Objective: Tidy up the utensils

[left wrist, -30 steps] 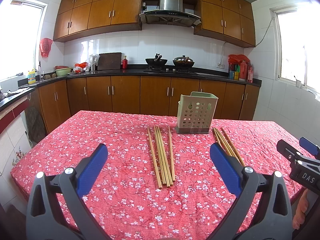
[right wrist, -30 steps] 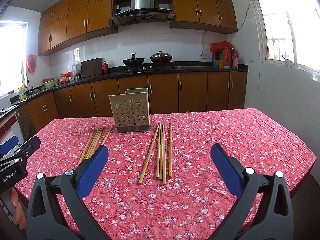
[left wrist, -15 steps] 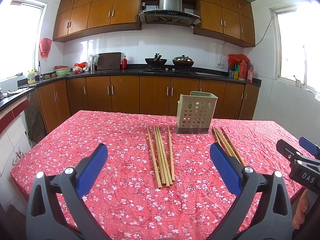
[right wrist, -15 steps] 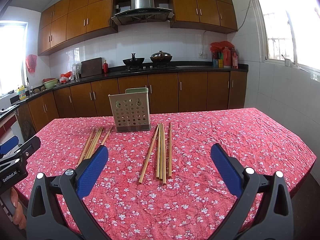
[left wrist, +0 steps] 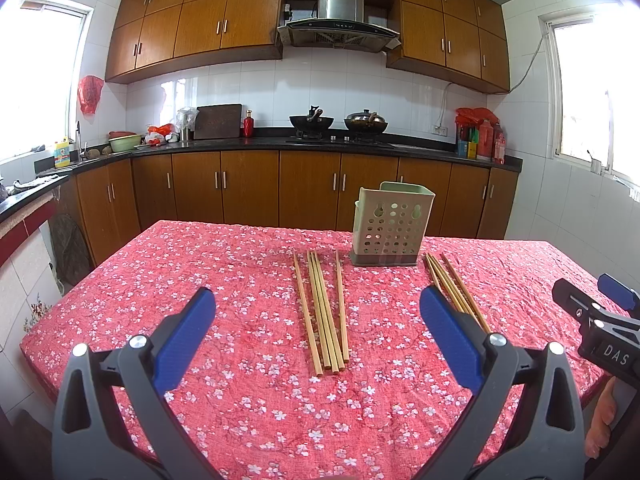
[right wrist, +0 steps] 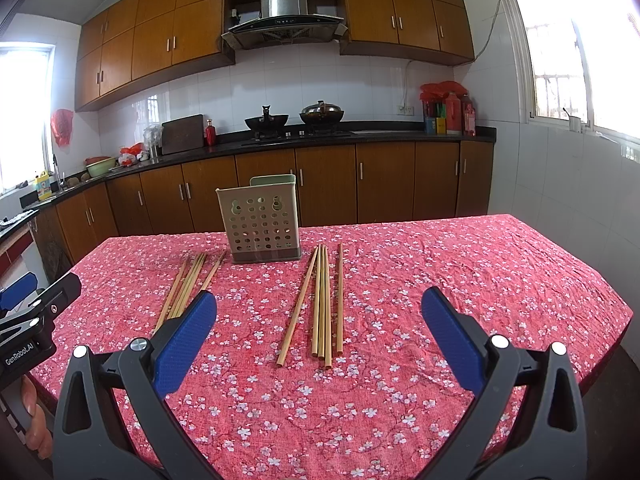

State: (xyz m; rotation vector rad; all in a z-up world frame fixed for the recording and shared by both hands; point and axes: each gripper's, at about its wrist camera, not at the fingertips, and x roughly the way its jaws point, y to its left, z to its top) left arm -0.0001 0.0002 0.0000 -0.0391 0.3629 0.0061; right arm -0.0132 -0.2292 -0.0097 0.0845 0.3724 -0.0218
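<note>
left tongs (left wrist: 316,324): wide, marked "GenRobot.AI" | right tongs (right wrist: 318,322): wide, marked "DAS" | chopsticks (left wrist: 322,312): loose on tablecloth (left wrist: 200,264)

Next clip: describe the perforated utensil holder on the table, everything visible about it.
The utensil holder is a pale green, boxy caddy that looks like plastic. Its front wall has rows of round holes and two keyhole-shaped slots near the top; a taller section rises behind it, and the base is darker grey. It stands upright on the red floral tablecloth, toward the table's far side, between two groups of chopsticks lying flat. Nothing sticks out above its rim, and neither gripper touches it.
</note>
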